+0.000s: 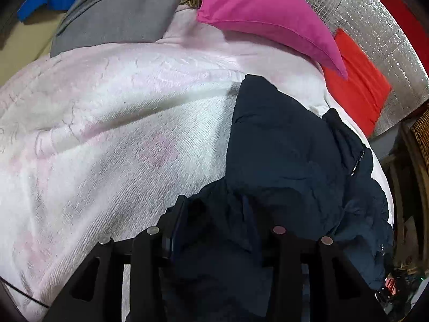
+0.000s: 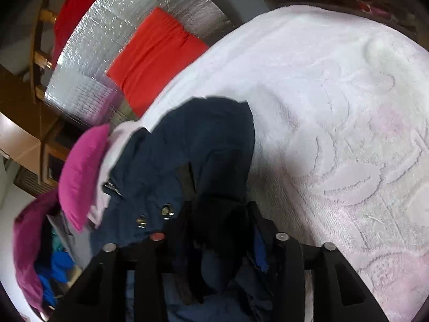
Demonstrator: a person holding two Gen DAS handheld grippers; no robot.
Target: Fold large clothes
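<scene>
Two grippers bunch a navy jacket on a pale pink blanket

From the left, the left gripper (image 1: 222, 214) has dark cloth gathered between part-spread jaws, the navy jacket (image 1: 289, 155) running ahead and to the right toward the pink pillow (image 1: 257, 13); the right gripper (image 2: 217, 214) likewise straddles a fold, jacket stretching ahead and leftward over the blanket (image 2: 335, 94). Fingertips are buried in fabric, so firm pinching cannot be told; hem and sleeves are hidden
</scene>
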